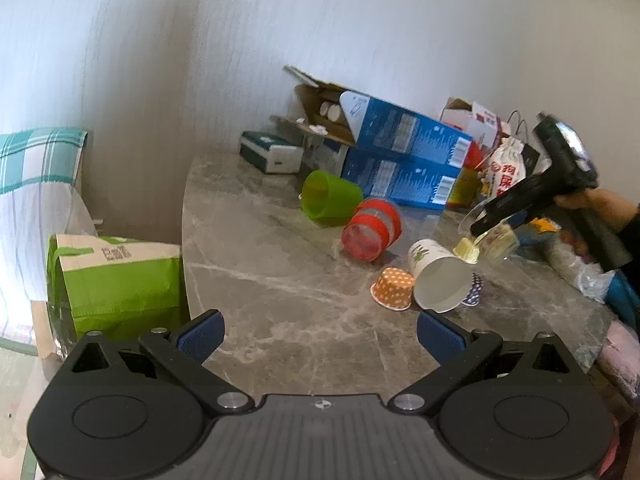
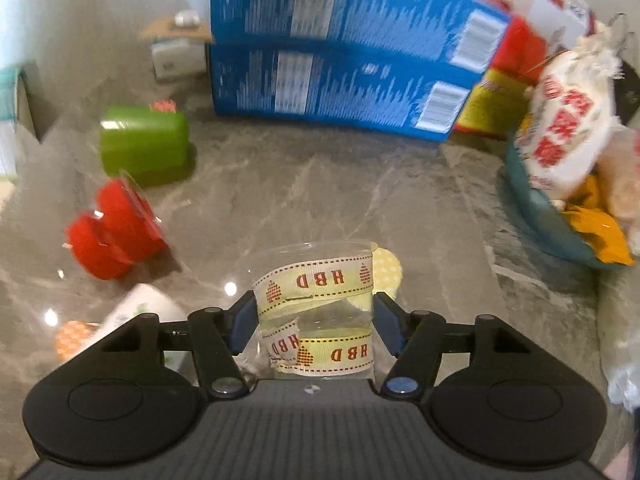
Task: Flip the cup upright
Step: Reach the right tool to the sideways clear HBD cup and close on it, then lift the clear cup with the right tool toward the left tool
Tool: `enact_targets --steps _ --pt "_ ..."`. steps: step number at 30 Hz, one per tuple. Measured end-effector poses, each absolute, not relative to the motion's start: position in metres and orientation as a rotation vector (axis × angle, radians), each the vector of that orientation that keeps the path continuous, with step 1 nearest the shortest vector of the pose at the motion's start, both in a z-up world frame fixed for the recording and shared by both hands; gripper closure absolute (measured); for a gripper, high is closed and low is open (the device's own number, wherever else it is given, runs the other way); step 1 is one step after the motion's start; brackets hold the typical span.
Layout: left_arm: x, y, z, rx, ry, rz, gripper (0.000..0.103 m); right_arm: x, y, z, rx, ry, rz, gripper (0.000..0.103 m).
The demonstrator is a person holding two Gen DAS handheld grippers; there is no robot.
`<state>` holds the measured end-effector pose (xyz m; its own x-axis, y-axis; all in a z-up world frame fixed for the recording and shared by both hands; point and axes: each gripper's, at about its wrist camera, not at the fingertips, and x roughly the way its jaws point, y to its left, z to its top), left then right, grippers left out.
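My right gripper (image 2: pixel 314 322) is shut on a clear plastic cup (image 2: pixel 320 304) with a yellow HBD ribbon and holds it above the grey marble table (image 2: pixel 320 184). In the left wrist view this cup (image 1: pixel 490 236) hangs tilted in the right gripper (image 1: pixel 486 226) over the table. My left gripper (image 1: pixel 320 330) is open and empty above the table's near edge. Lying on their sides are a green cup (image 1: pixel 330 198), a red cup (image 1: pixel 372 234) and a white paper cup (image 1: pixel 438 276). An orange dotted cup (image 1: pixel 394 288) stands upside down.
Two blue boxes (image 1: pixel 404 160) and open cartons stack at the back by the wall. A teal bowl (image 2: pixel 536 208) with snack bags sits at the right. A green bag (image 1: pixel 116 280) stands off the table's left edge. A dark dotted cup (image 1: pixel 474 290) sits behind the white one.
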<state>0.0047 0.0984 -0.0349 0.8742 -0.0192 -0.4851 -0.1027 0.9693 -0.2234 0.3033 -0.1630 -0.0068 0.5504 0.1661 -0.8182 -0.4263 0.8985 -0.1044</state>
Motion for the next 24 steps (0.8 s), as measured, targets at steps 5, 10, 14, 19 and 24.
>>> enact_targets --steps 5,10,14,19,24 --pt "-0.011 0.102 -0.031 -0.266 0.469 0.008 0.000 0.245 -0.180 0.033 -0.189 0.899 0.453 0.040" --pt "-0.022 0.106 -0.039 -0.304 0.491 -0.040 0.000 0.179 -0.184 0.044 -0.016 0.899 0.563 0.040" --pt "-0.032 0.112 -0.050 -0.344 0.530 -0.091 0.000 0.149 -0.171 0.013 0.139 0.993 0.608 0.040" --pt "-0.049 0.115 -0.057 -0.316 0.576 -0.045 0.000 0.136 -0.156 -0.029 0.334 1.098 0.623 0.040" --pt "-0.060 0.130 -0.062 -0.366 0.584 -0.033 0.000 0.133 -0.136 -0.051 0.346 1.153 0.607 0.039"
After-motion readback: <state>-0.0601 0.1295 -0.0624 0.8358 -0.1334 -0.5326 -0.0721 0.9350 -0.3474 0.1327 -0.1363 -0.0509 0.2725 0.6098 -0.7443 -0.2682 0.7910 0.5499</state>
